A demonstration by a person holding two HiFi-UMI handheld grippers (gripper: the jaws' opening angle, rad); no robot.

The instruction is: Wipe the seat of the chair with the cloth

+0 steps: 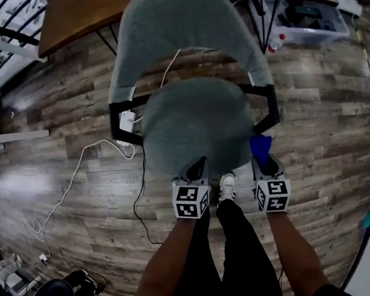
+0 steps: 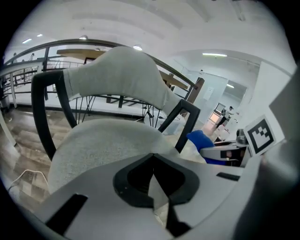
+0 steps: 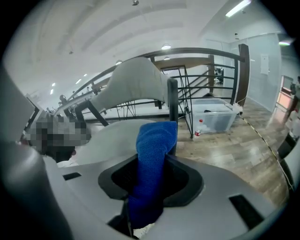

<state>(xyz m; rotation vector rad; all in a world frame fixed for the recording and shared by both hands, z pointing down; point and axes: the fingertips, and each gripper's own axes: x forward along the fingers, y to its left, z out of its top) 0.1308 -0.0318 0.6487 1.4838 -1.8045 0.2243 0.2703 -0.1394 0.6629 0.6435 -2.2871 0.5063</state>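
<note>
The chair's round grey seat (image 1: 195, 125) lies just ahead of both grippers, with its curved grey backrest (image 1: 181, 27) beyond. My right gripper (image 1: 263, 158) hovers at the seat's near right edge, shut on a blue cloth (image 1: 260, 145). In the right gripper view the blue cloth (image 3: 152, 161) stands up between the jaws of that gripper (image 3: 151, 159), with the seat (image 3: 110, 136) behind it. My left gripper (image 1: 199, 165) is at the seat's near edge. Its jaws (image 2: 153, 157) are shut with nothing in them, just above the seat (image 2: 103, 145). The cloth (image 2: 200, 139) shows to its right.
A wooden table (image 1: 82, 14) stands behind the chair. A clear plastic bin (image 1: 307, 22) sits on the wood floor at the back right, and a white cable (image 1: 84, 166) trails left of the chair. Black armrest frames (image 1: 120, 122) flank the seat. My shoe (image 1: 227, 187) is between the grippers.
</note>
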